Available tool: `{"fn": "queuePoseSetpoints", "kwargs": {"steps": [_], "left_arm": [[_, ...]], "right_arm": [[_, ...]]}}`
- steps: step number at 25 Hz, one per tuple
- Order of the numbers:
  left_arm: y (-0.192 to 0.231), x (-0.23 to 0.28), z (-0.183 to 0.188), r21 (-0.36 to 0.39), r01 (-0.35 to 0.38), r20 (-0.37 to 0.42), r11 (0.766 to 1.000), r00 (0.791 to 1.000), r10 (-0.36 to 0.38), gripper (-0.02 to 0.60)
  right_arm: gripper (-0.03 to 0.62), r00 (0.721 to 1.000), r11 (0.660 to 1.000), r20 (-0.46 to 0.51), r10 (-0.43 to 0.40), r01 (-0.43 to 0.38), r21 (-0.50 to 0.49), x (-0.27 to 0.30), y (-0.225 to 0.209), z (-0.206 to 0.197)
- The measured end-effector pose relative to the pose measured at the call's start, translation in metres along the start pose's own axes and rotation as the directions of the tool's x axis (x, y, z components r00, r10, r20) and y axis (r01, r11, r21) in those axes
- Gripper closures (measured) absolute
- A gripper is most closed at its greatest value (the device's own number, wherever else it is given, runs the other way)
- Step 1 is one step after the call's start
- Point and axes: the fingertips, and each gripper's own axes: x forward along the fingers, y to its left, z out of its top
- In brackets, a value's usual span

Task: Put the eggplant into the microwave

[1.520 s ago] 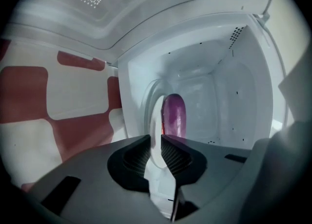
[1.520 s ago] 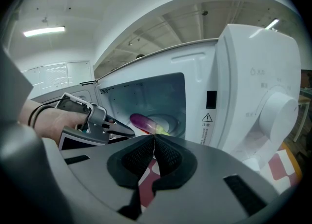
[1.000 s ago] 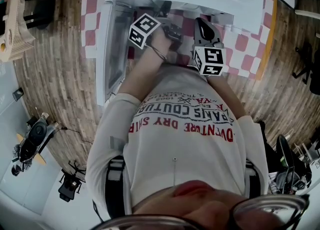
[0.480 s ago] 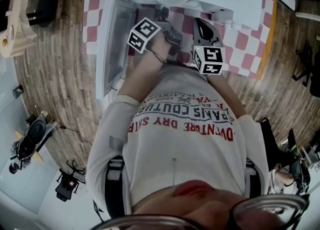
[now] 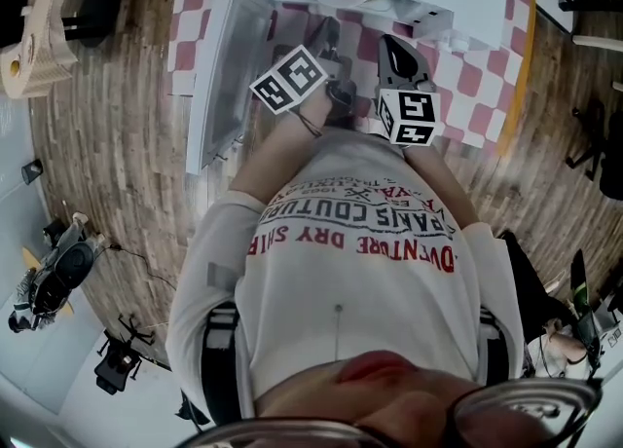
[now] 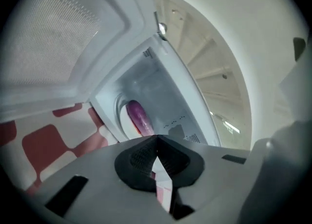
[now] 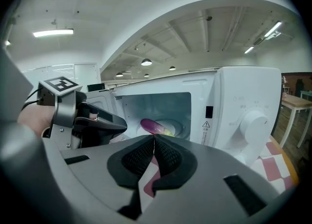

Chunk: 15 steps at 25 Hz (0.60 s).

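The eggplant (image 7: 155,126) is lying on the round plate (image 7: 174,128) inside the open microwave (image 7: 243,106). The left tool (image 6: 156,140) is facing the opening beside the swung-out door (image 6: 58,38); its jaws have just been closing and are pressing together on nothing. The right tool (image 7: 153,139) is also sitting pressed together and empty, just outside the microwave, above the checkered surface (image 5: 467,81).

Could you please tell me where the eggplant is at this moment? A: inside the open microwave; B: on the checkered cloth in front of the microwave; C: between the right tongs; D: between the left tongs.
A: the purple eggplant lies inside the cavity of the open microwave, seen through its doorway in both gripper views.
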Motion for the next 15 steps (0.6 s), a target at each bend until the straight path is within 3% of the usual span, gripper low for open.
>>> {"fn": "queuePoseSetpoints", "kwargs": {"steps": [2, 4, 6, 8, 11, 15], "left_arm": [[-0.006, -0.007, 0.003, 0.130, 0.001, 0.012, 0.991, 1.000, -0.002, 0.555], [-0.015, -0.014, 0.005, 0.306, -0.003, 0.029, 0.952, 1.000, -0.006, 0.555], [-0.027, -0.022, 0.010, 0.478, -0.005, 0.061, 0.878, 0.998, -0.028, 0.554], [-0.041, -0.030, 0.017, 0.594, -0.004, 0.098, 0.804, 0.993, -0.068, 0.554], [-0.062, -0.040, 0.027, 0.710, -0.007, 0.140, 0.704, 0.981, -0.131, 0.554], [-0.086, -0.053, 0.033, 0.835, -0.040, 0.183, 0.548, 0.961, -0.208, 0.554]], "right_arm": [[0.568, 1.000, 1.000, 0.011, 0.003, -0.003, -0.006, -0.003, 0.003, 0.004], [0.568, 1.000, 1.000, 0.018, 0.007, -0.006, -0.012, -0.005, 0.005, 0.007], [0.568, 1.000, 1.000, 0.022, 0.009, -0.009, -0.017, -0.008, 0.008, 0.009], [0.568, 1.000, 1.000, 0.025, 0.010, -0.009, -0.023, -0.009, 0.009, 0.011], [0.568, 0.999, 1.000, 0.034, 0.007, -0.006, -0.028, -0.012, 0.010, 0.015], [0.568, 0.998, 0.999, 0.055, 0.007, -0.006, -0.034, -0.017, 0.011, 0.022]]}}
